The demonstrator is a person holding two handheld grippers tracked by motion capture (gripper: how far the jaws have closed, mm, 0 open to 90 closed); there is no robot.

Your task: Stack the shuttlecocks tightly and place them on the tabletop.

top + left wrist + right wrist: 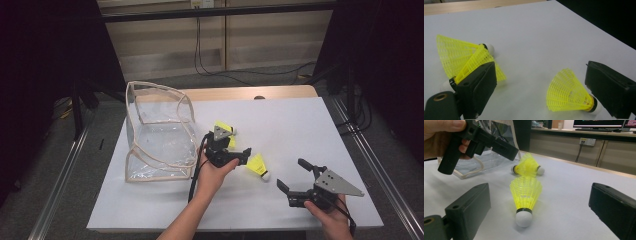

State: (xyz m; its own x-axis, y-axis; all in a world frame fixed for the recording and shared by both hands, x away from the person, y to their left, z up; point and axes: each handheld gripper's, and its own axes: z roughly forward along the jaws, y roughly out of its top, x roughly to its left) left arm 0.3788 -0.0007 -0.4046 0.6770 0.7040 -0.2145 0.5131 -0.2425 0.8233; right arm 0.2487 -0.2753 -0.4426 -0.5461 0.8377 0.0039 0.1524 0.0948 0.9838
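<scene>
The step in hand is judged to be the pick-up of a single yellow shuttlecock [258, 165], presumably for the clear bag [159, 134] standing toward the left edge of the bench [300, 125]. The shuttlecock lies on its side near the middle of the bench, cork pointing toward the right near corner, skirt toward the bag.

Left tongs [231, 156] are seen wide apart, nothing pressed between them; in the left gripper view the shuttlecock sits just inside one jaw, well clear of the other. A pair of further shuttlecocks [466, 58] lies crossed behind the opposite jaw — these should not be caught.

For a sound grip, the jaws are best brought down astride the stiff collar by the cork, not the mesh skirt, which would be crushed or would spring out. The closing should be slow.

Pose: the left hand [212, 176] is reached in from the near edge, tongs pointed forward and down. Right tongs [295, 176] are held low near the right near corner, jaws spread and empty, aimed at the shuttlecock's cork.
</scene>
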